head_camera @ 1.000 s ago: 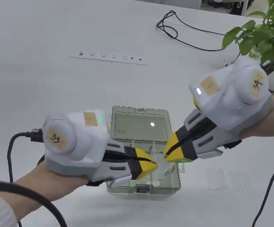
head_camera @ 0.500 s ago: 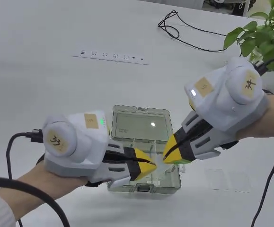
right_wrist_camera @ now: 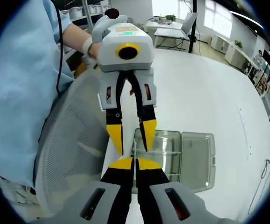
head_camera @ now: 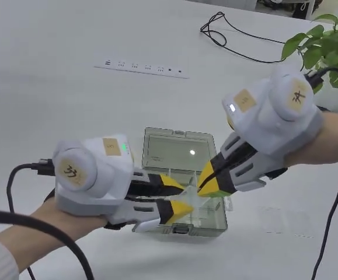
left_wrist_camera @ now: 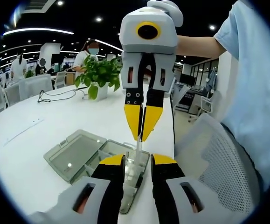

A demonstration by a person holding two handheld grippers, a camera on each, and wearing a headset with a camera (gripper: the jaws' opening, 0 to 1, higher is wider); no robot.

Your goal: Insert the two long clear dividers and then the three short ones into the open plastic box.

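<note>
Divider (left_wrist_camera: 137, 150) pinched in right fingers (left_wrist_camera: 134, 119) (left fingers (left_wrist_camera: 112, 164) astride, apart)

Bright office — white table (head_camera: 52, 116), mesh chair (right_wrist_camera: 74, 149).

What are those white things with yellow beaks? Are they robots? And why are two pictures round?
They aren't robots. A person holds a pinching tool, called a gripper, in each hand. The square picture comes from a camera on the person's head, looking down at the white table. Each round picture comes from a camera riding on one gripper, so it sees the other gripper opposite. On the table are an open plastic box, a power strip, a black cable and a plant. The right gripper is shut on a thin clear divider above the box. The left gripper is open, facing it.
</note>
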